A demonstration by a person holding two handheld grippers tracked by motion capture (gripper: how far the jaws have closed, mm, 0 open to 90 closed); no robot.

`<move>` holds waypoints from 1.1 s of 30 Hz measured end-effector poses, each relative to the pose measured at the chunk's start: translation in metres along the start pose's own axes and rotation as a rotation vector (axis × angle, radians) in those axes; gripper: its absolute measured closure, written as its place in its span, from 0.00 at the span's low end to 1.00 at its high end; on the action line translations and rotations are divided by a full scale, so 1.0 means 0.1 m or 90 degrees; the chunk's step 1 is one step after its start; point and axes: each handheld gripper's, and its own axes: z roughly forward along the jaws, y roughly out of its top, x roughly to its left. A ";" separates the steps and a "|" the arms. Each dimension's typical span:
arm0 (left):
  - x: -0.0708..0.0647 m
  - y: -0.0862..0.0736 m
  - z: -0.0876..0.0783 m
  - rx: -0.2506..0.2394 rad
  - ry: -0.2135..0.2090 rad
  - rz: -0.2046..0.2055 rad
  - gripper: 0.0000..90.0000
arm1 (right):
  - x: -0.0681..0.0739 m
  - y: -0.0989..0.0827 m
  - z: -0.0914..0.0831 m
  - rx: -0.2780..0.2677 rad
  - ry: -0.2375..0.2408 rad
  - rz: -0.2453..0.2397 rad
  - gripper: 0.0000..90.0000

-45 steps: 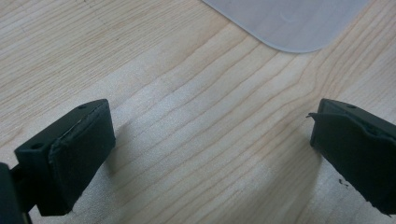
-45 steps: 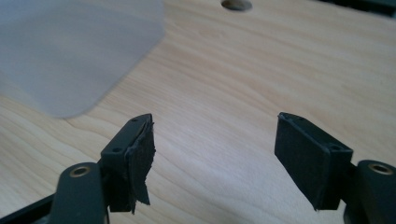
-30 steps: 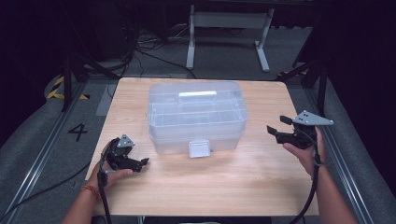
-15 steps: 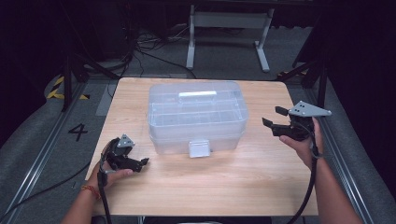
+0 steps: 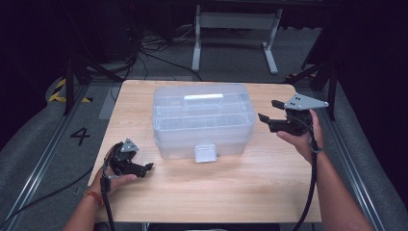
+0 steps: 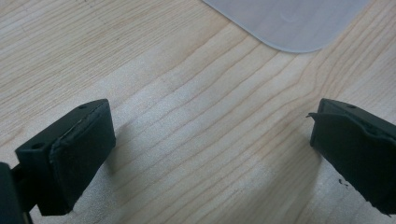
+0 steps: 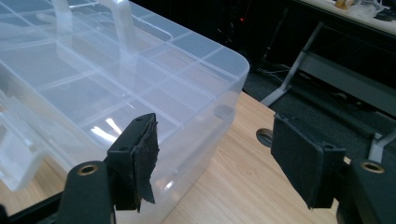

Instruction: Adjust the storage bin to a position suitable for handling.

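Left gripper [image 5: 148, 167] low, right gripper [image 5: 267, 111] raised, both agape

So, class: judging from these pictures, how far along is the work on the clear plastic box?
Nothing looks done: the clear box sits shut, its front latch down. In hand: the right gripper, jaws open, is raised beside the box's right end. The left gripper, also open, rests low on the table. Everything is left.

A light wooden table [image 5: 240, 192] with rounded corners is set on a grey floor [image 5: 33, 159]. A white "4" [image 5: 80, 136] is marked on the floor to the table's left, and yellow-black hazard tape [image 5: 62, 91] is laid farther back. Black cables [image 5: 144, 48] are strewn behind the table. A grey metal stand [image 5: 231, 21] is placed beyond. The surroundings are kept dark.
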 end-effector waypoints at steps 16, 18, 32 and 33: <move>0.00 0.00 0.00 0.000 0.000 0.000 0.01 | 0.10 0.22 0.20 -0.008 0.017 -0.012 0.38; 0.00 0.00 0.00 0.000 0.000 0.000 0.01 | 0.13 0.24 0.23 -0.008 0.022 -0.014 0.38; 0.00 0.00 0.00 0.000 0.000 0.000 0.01 | 0.28 0.37 0.46 -0.006 0.049 -0.022 0.38; 0.00 0.00 0.00 0.000 0.000 0.000 0.01 | 0.28 0.37 0.46 -0.006 0.049 -0.022 0.38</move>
